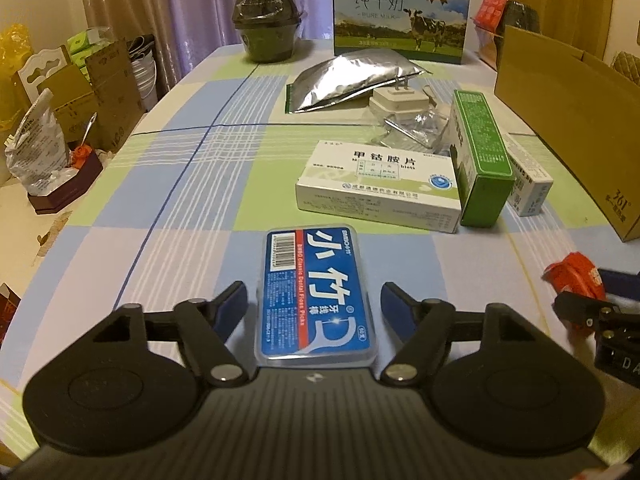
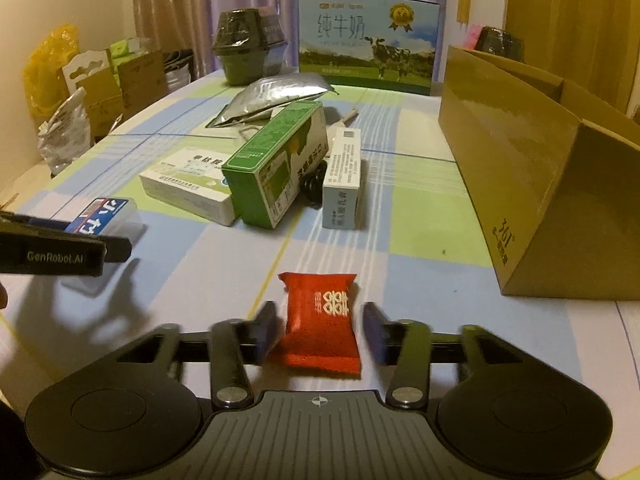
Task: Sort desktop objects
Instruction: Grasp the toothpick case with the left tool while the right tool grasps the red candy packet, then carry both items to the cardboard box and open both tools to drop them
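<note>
Floss box (image 1: 316,294) long axis runs bottom-to-top at frame centre between the wide-spread left gripper (image 1: 314,306); right gripper (image 2: 320,326) straddles the red packet (image 2: 320,322), fingers apart.

The near-left stretch of the tabletop (image 1: 132,216) lies bare — open passage along that side up to the dark wrapped bowl (image 1: 267,20) at the far edge. Ahead, the middle is crowded: a white medicine box (image 1: 380,184), a green box (image 1: 480,160) touching it, a narrow white box (image 2: 344,176) just beside, and a silver pouch (image 1: 352,76) behind. On the right, an open cardboard box (image 2: 540,184) walls that side — a bare lane runs between it and the narrow box. A milk carton (image 1: 400,12) closes the far end.
</note>
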{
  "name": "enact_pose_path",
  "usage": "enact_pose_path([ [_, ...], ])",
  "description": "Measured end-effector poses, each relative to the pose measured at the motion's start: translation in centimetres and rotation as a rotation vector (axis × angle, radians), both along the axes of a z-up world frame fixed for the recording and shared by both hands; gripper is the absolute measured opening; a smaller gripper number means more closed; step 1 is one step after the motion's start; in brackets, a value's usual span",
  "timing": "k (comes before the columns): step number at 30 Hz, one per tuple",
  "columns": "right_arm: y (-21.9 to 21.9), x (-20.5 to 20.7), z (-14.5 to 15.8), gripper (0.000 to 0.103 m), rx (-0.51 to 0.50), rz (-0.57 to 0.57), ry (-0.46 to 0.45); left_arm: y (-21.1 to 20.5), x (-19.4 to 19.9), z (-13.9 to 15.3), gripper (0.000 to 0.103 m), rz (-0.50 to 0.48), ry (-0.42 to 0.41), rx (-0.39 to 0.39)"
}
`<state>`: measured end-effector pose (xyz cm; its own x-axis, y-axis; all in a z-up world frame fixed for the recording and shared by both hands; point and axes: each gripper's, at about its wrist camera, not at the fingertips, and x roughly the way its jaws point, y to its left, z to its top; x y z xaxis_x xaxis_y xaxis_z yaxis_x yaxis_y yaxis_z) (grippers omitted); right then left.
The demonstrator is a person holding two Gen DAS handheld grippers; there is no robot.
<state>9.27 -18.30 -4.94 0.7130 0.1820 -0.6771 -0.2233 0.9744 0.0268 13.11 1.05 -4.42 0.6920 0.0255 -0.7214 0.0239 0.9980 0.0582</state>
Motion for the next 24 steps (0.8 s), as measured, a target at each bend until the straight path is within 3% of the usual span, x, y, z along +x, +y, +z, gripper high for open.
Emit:
enact_pose_path([
  [2, -0.1, 0.0, -0.1, 0.053, 0.006, -0.006, -0.002, -0.1, 0.1, -0.2, 0.054, 0.003, 0.013, 0.005],
  [9, 0.1, 0.2, -0.3, 0.052, -0.005, -0.002, -0.015, -0.9, -0.3, -0.2, 0.052, -0.025, 0.01, -0.006],
  [10, 0.2, 0.1, -0.3, 0.045, -0.004, 0.003, -0.016, -1.2, -0.5, -0.1, 0.052, -0.034, 0.01, -0.006],
  [11, 0.2, 0.1, -0.3, 0.029, -0.005, 0.008, -0.02, -1.4, -0.6, -0.1, 0.052, -0.045, 0.01, -0.006],
  [15, 0.1, -0.2, 0.1, 0.026, -0.012, 0.0, -0.016, -2.4, -1.3, 0.4, 0.052, -0.082, 0.005, -0.006],
  [20, -0.8, -1.3, 2.0, 0.026, -0.003, -0.021, -0.055, -3.8, -2.1, 1.9, 0.052, -0.12, -0.015, -0.017],
  [24, -2.6, -2.3, 5.2, 0.026, 0.018, -0.06, -0.115, -6.1, -2.2, 4.5, 0.052, -0.174, -0.057, -0.041],
])
